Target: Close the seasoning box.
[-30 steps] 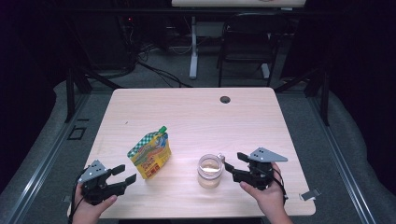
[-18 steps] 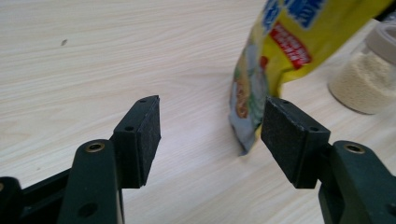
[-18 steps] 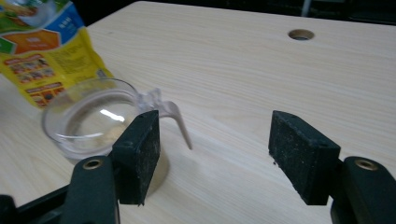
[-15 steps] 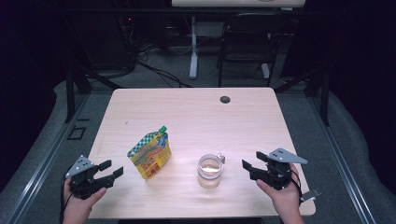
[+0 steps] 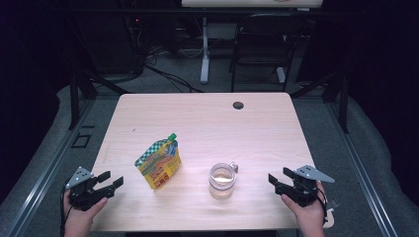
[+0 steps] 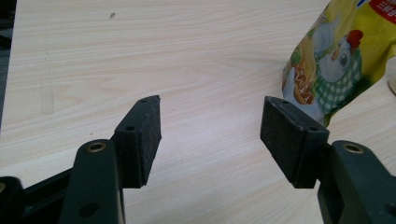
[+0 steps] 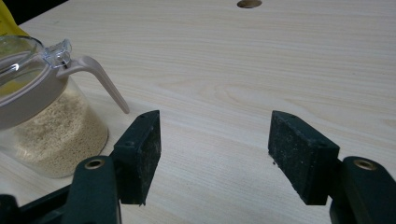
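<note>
Both tongs are gaping wide and gripping nothing: left tongs [image 5: 109, 181] hovering at the desk's [image 5: 207, 118] near-left corner beside the pouch [image 5: 159, 162], right tongs [image 5: 280, 178] sitting near-right, apart from the jar [image 5: 221, 180].

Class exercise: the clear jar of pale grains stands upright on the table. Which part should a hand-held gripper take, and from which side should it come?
Probably the jar by its round body, low, below the lid. The right hand-held gripper is open beside it and could come in level from the right. The body is upright and narrow enough for open jaws; the thin latch lever slopes off and looks a poor hold.
</note>
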`<state>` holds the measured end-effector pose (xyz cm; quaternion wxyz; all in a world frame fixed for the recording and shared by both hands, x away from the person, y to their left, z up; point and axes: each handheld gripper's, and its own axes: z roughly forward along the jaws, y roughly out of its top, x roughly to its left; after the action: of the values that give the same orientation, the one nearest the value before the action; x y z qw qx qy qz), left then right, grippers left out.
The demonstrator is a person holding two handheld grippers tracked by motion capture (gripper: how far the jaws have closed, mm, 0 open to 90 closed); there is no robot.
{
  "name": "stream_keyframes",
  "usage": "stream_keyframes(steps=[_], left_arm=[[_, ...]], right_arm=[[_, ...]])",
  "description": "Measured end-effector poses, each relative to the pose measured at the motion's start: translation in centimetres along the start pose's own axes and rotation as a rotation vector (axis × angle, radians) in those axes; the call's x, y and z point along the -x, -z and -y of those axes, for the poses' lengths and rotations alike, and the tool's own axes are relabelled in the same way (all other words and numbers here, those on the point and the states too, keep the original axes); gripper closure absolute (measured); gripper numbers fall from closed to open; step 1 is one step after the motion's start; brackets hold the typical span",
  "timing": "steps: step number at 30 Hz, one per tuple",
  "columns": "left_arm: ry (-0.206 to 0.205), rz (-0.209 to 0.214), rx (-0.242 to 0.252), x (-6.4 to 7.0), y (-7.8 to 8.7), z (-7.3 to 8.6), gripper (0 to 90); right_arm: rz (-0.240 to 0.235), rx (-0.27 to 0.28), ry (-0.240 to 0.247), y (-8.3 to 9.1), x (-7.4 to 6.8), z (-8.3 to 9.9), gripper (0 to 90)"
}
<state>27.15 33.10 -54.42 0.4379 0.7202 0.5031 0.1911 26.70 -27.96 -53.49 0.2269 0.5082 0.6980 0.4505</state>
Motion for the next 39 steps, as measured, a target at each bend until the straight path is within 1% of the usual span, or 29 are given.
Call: stream_keyframes(steps=[2,4,6,7,9,10,11,14,15,17,21,24,26,28,31,32,33,34,35,37,39], left_arm=[[0.006,-0.003,-0.003,-0.2,-0.1,0.2,38.9],[0.002,-0.007,-0.009,-0.3,-0.2,0.4,38.9],[0.002,-0.011,-0.016,-0.5,-0.3,0.5,38.9],[0.002,-0.012,-0.018,-0.5,-0.3,0.6,38.9],[0.010,-0.011,-0.017,-0.7,-0.4,0.7,38.9],[0.012,-0.010,-0.021,-0.7,-0.5,0.8,39.0],[0.013,-0.009,-0.020,-0.8,-0.6,0.8,39.1],[0.003,-0.015,-0.032,-0.9,-0.8,1.0,39.1],[-0.009,-0.022,-0.044,-1.0,-0.9,1.0,39.1],[-0.018,-0.032,-0.046,-1.0,-1.0,1.1,39.0],[-0.023,-0.036,-0.047,-1.0,-1.3,1.2,38.3],[-0.025,-0.032,-0.047,-1.0,-1.5,1.1,38.2],[-0.020,-0.028,-0.054,-1.0,-1.6,1.0,37.8],[-0.011,-0.023,-0.054,-1.0,-1.7,1.0,37.8],[-0.011,-0.018,-0.054,-0.9,-1.9,0.9,37.8],[-0.006,-0.013,-0.048,-0.9,-2.0,0.8,37.5],[-0.017,-0.017,-0.053,-0.8,-2.0,0.7,37.3],[-0.018,-0.021,-0.041,-0.8,-2.1,0.7,36.9],[-0.018,-0.016,-0.034,-0.8,-2.1,0.6,36.8],[-0.020,-0.011,-0.022,-0.7,-2.2,0.5,36.0],[-0.035,-0.015,-0.022,-0.7,-2.4,0.4,36.0]], right_arm=[[-0.008,0.001,0.008,0.0,0.2,0.2,34.0],[0.009,0.010,0.027,-0.1,0.4,0.4,34.1],[0.021,0.011,0.023,-0.2,0.7,0.6,34.2],[0.027,0.002,0.022,-0.2,0.9,0.8,34.3],[0.031,0.002,0.011,-0.3,1.1,1.0,34.3],[0.038,-0.012,0.008,-0.4,1.3,1.2,34.4],[0.041,-0.013,0.005,-0.5,1.4,1.3,34.5],[0.043,-0.017,-0.005,-0.6,1.7,1.4,34.3],[0.038,-0.014,-0.007,-0.7,1.8,1.4,34.2],[0.040,-0.020,-0.004,-0.9,1.8,1.6,34.1],[0.038,-0.045,0.003,-1.3,1.7,1.7,33.8],[0.039,-0.045,0.013,-1.3,1.6,1.8,33.9],[0.038,-0.037,0.029,-1.3,1.5,1.7,34.1],[0.032,-0.034,0.033,-1.3,1.5,1.8,34.1],[0.045,-0.033,0.038,-1.2,1.5,1.8,33.3],[0.046,-0.037,0.032,-1.2,1.6,1.8,33.0],[0.050,-0.042,0.021,-1.1,1.7,1.9,31.7],[0.057,-0.039,0.009,-1.0,1.7,2.0,30.8],[0.055,-0.034,0.004,-1.0,1.8,2.0,30.3],[0.053,-0.010,-0.022,-0.7,2.0,2.1,29.8],[0.057,0.004,-0.031,-0.4,2.2,2.2,29.8]])
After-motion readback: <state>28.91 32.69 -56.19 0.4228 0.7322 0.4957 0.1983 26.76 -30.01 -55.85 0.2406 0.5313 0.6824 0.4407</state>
